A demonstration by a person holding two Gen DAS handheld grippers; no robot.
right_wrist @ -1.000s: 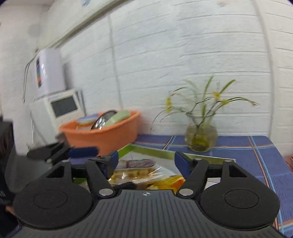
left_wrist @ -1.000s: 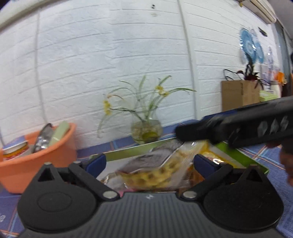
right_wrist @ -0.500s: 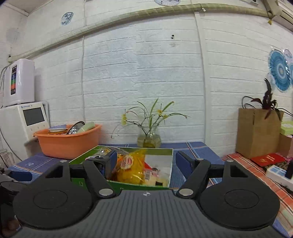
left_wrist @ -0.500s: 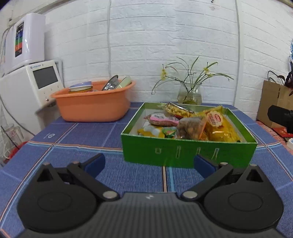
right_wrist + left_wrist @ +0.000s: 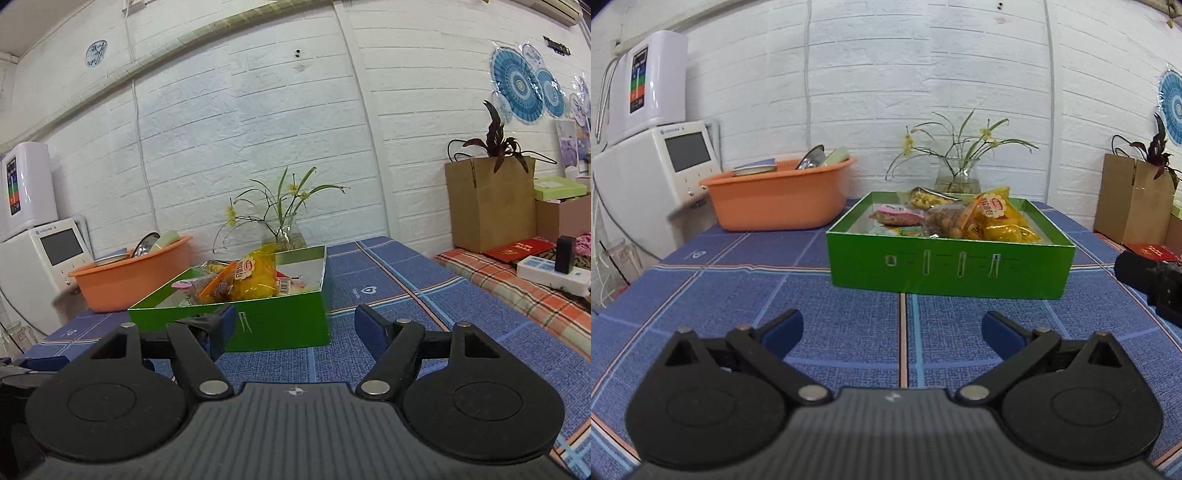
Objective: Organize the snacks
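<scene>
Green box [image 5: 949,271]: glossy card. Snack packets [image 5: 1001,221]: shiny plastic film. Tablecloth [image 5: 738,295]: matt woven cloth. Orange basin [image 5: 775,201]: smooth plastic. Vase [image 5: 956,177], centre frame: clear glass.

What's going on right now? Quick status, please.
Left gripper open, empty. Right gripper open, empty. Snacks sit in the green box. Nothing in the way.

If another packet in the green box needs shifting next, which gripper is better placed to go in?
Probably the left gripper: open and empty, it faces the long front wall of the green cardboard box squarely, the snack packets straight ahead. The right gripper, also open, views the box off-centre from a corner.
</scene>
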